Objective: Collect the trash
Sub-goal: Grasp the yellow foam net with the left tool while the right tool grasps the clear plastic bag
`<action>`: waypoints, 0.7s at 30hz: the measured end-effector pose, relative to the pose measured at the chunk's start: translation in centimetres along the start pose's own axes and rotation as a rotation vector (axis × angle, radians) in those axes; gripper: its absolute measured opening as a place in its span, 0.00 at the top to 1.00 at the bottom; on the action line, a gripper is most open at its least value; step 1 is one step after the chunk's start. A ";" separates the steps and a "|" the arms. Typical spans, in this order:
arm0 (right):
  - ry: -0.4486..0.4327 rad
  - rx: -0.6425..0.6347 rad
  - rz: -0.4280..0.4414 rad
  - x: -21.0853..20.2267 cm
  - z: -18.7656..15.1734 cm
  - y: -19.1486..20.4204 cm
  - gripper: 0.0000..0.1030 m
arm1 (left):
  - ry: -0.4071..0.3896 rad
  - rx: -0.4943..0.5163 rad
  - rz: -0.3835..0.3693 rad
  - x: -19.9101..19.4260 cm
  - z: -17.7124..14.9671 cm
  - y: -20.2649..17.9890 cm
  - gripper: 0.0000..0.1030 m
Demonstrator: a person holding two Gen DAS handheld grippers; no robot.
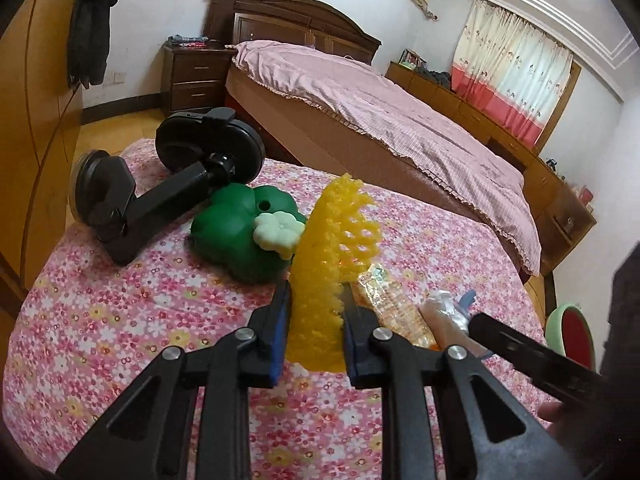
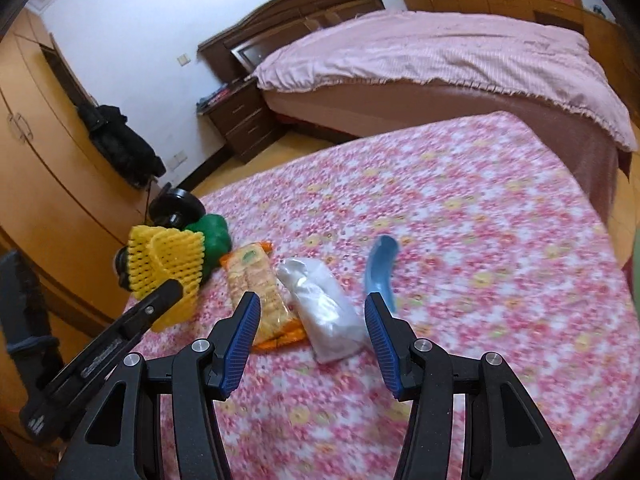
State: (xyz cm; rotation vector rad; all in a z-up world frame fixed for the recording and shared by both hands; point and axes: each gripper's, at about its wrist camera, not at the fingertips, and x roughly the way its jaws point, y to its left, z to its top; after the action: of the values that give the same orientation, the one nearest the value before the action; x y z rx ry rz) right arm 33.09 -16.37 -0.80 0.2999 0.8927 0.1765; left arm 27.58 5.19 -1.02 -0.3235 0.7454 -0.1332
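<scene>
The left tool (image 1: 316,312) is nearest the left wrist camera, its blue pads pressed on both sides of a yellow foam fruit net (image 1: 336,256) that stands up between them above the flowered tabletop (image 1: 140,320). Just beyond the net lies a green pepper-shaped toy (image 1: 236,232), and past that a black suction-cup holder (image 1: 160,196). To the net's right lie an orange-edged cracker packet (image 2: 260,292), a clear plastic bag (image 2: 324,308) and a curved blue plastic piece (image 2: 380,268), side by side. The right tool (image 2: 312,332) hovers over the packet and bag with its jaws standing partly open and nothing between them. A bed with a pink cover (image 2: 440,52) stands behind the tabletop.
</scene>
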 end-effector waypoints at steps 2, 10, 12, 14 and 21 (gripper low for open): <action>0.012 -0.006 0.004 0.7 0.1 0.2 0.48 | -0.001 -0.004 -0.008 -0.1 -0.2 0.0 0.78; 0.055 0.048 0.002 2.3 -0.4 -0.1 0.56 | 0.004 -0.021 -0.027 0.0 -0.4 0.2 0.78; 0.069 0.085 0.018 2.7 -0.7 -0.4 0.56 | 0.003 -0.031 -0.037 -0.1 -0.3 0.3 0.78; 0.070 0.102 0.008 2.8 -0.9 -0.5 0.60 | 0.001 -0.035 -0.043 -0.2 -0.3 0.4 0.78; 0.070 0.177 0.008 0.8 -1.3 -1.4 0.70 | 0.005 -0.040 -0.039 0.1 -0.4 0.6 0.78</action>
State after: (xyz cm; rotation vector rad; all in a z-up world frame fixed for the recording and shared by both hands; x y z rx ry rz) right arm 32.62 -17.21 -2.58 0.4638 0.9782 0.1164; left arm 27.38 5.63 -1.53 -0.3762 0.7472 -0.1558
